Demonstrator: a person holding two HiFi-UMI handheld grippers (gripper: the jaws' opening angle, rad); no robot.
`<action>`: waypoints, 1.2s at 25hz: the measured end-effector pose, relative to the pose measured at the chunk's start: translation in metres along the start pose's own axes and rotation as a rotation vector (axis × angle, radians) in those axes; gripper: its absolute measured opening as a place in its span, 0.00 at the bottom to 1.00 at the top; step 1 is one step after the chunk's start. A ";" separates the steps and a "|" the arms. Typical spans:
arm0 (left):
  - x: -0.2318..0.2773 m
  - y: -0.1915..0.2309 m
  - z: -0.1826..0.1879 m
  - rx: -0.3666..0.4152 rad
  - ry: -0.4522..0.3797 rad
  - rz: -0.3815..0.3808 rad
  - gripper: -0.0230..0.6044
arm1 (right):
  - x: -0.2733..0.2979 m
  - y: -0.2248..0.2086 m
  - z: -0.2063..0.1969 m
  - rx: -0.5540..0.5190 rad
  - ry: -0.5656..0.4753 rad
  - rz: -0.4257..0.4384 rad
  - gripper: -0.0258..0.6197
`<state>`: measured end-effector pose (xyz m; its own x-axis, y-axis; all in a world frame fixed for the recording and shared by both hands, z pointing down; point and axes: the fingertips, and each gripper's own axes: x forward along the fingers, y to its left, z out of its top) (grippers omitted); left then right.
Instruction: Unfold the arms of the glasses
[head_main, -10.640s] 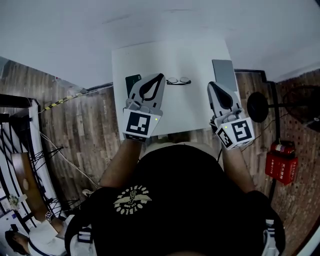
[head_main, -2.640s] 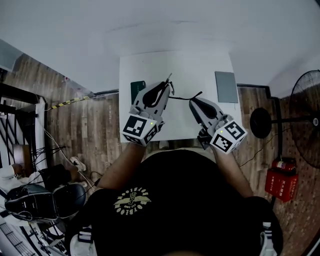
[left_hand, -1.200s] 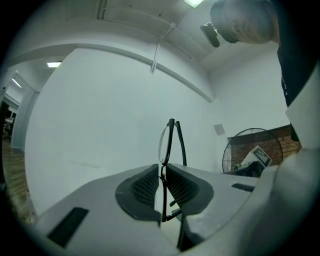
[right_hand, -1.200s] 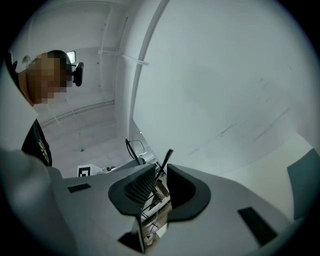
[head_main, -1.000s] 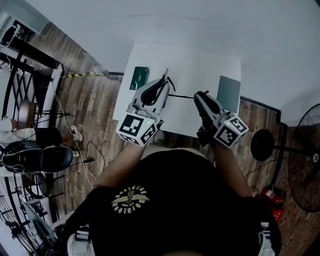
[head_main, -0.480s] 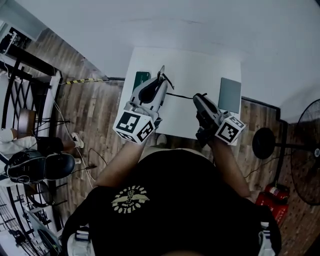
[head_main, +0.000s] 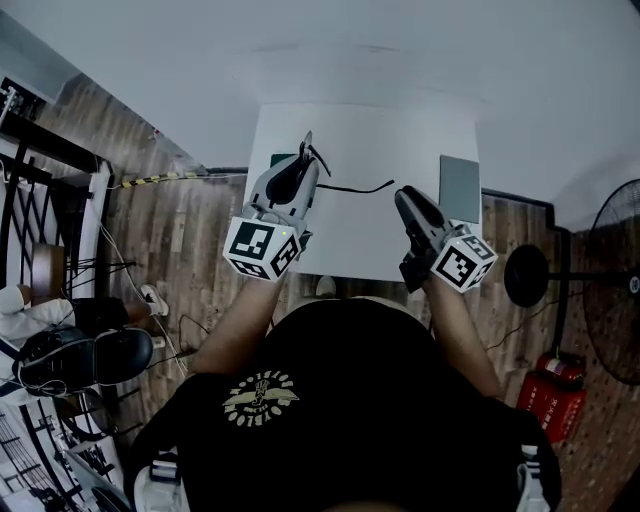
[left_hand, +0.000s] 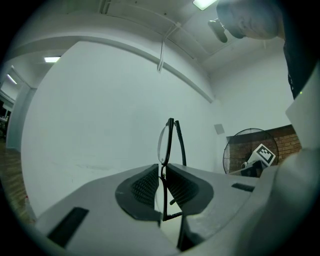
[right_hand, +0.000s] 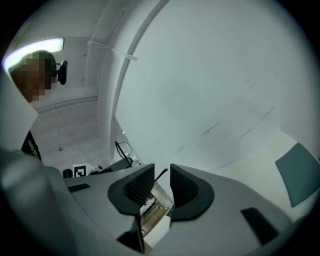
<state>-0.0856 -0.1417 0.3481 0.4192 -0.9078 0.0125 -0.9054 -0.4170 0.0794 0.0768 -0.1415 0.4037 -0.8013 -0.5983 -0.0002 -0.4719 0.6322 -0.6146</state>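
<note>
While the left gripper pinches the glasses by the rim, the frame stands edge-on and upright over the left part of the white table. Thin dark wire frame, round clear lenses. One arm is swung out, its long axis level, pointing at the right gripper. Right jaws have just been opening. The arm's hooked tip sits between the ribbed dark pads, unpinched. Flat grey slab at the table's right edge.
</note>
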 end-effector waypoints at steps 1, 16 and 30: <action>-0.002 0.006 -0.003 0.009 0.007 -0.001 0.11 | 0.001 0.002 0.001 -0.040 -0.003 -0.021 0.16; 0.012 0.000 -0.045 0.098 0.132 -0.212 0.11 | 0.061 0.072 -0.011 -0.388 0.110 0.008 0.16; 0.031 -0.029 -0.057 0.138 0.146 -0.433 0.11 | 0.085 0.055 -0.042 -0.376 0.227 -0.120 0.14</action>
<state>-0.0421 -0.1550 0.4028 0.7559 -0.6378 0.1479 -0.6419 -0.7664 -0.0245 -0.0326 -0.1368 0.4027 -0.7734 -0.5817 0.2519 -0.6334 0.7251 -0.2702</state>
